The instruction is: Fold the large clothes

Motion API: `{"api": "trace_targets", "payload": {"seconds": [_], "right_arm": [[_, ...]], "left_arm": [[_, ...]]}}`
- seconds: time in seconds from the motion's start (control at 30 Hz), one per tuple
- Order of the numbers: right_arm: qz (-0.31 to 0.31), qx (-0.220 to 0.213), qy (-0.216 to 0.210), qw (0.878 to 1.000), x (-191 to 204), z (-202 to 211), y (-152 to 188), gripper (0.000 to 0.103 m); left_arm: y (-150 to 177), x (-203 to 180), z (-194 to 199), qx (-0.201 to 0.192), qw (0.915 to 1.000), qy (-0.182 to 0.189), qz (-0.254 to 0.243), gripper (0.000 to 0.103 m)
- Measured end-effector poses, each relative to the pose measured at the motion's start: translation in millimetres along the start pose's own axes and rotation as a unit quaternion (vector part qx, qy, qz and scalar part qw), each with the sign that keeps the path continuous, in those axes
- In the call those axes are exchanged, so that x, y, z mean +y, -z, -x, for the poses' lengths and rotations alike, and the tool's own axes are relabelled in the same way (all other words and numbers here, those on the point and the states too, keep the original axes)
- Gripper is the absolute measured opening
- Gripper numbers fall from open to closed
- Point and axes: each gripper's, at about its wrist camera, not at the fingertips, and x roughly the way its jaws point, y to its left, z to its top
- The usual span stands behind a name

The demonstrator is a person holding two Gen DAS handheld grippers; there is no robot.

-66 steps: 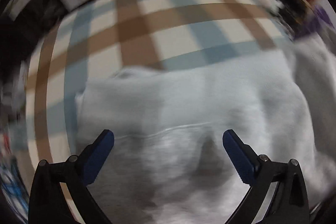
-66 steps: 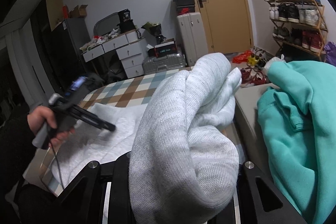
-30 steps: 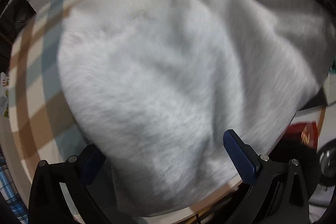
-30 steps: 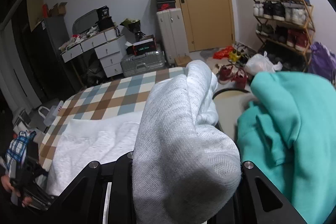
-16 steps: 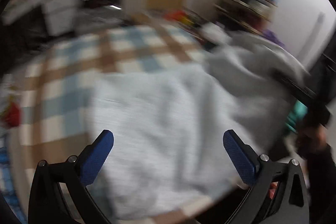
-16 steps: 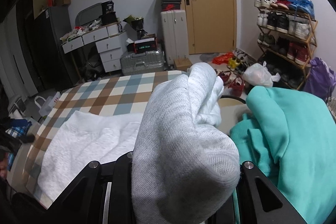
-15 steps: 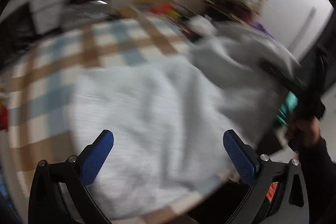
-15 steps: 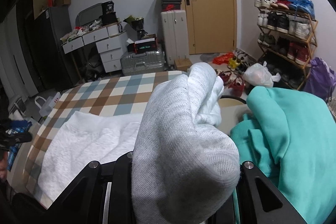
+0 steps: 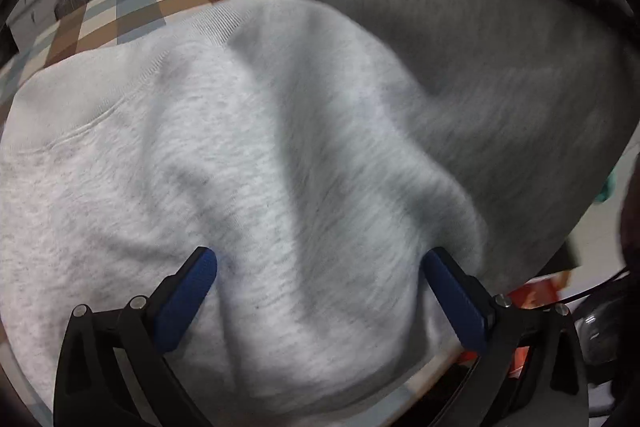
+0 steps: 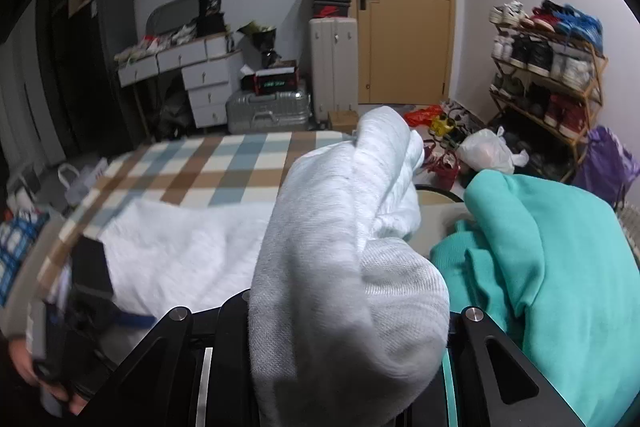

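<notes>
— So, what have you got closest to you right now?

— Your right gripper (image 10: 344,339) is clamped on a thick bunched wad of the grey sweatshirt (image 10: 344,267); the cloth rises straight out of the jaws and hides both fingers, so you are holding it lifted above the bed.

— And your other tool?

— Your left gripper (image 9: 318,291) stands with its blue pads (image 9: 184,301) wide apart, nothing pinched between them. It points down at the sweatshirt's body, which fills that view, with the fabric right under the tips; whether the pads touch it you cannot tell, since the view is blurred. In the right wrist view you see the same tool low at the left edge, held in your left hand (image 10: 44,383).

— Where does the garment lie?

— Its main part is spread on the checked bedcover (image 10: 224,167), near the edge facing you, and one portion runs up into your right grip.

— Anything beside it?

— A teal sweatshirt (image 10: 560,267) is heaped just to the right of the lifted wad. Farther off stand a silver suitcase (image 10: 268,111), a wooden door (image 10: 404,7) and a shoe rack (image 10: 548,75).
</notes>
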Motion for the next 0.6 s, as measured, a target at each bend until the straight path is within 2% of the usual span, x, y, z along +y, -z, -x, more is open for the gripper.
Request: {"api": "trace_targets", "payload": {"seconds": [0.03,0.1,0.13,0.2,0.27,0.37,0.4,0.47,0.6], "right_arm": [[-0.001,-0.004,0.0,1.0,-1.6,4.3,-2.7,0.026],[0.014,-0.014,0.003,1.0,-1.3,10.9,-3.9,0.026],[0.024,-0.011,0.007,1.0,1.4,10.0,-1.5,0.025],[0.045,0.003,0.01,0.999,9.5,3.2,2.8,0.026],[0.072,-0.003,0.021,0.997,21.1,5.4,0.5,0.025],[0.068,-0.031,-0.003,0.997,33.1,27.8,-20.5,0.024],[0.073,-0.044,-0.005,0.996,41.2,37.4,-28.1,0.024],[0.103,-0.062,-0.008,0.993,61.5,51.2,-34.2,0.024],[0.174,-0.062,-0.014,0.983,116.2,56.4,-13.5,0.024]], "left_arm": [[-1.6,7.9,1.5,-0.014,0.9997,0.01,0.015,0.101],[-6.4,14.2,-19.9,0.0,0.9996,0.007,0.026,0.101],[-6.3,14.3,-36.6,0.007,0.9998,-0.008,0.018,0.102],[-16.9,8.3,-53.3,-0.01,0.9992,-0.039,-0.006,0.102],[-24.8,9.1,-64.4,-0.015,0.9998,-0.012,0.001,0.102],[-40.9,15.3,-78.0,-0.023,0.9961,0.084,0.012,0.101],[-44.9,21.8,-76.5,-0.021,0.993,0.114,0.025,0.101],[-44.8,41.4,-59.0,-0.042,0.9906,0.121,0.049,0.1],[-29.8,106.6,11.0,-0.113,0.991,0.065,0.031,0.1]]}}
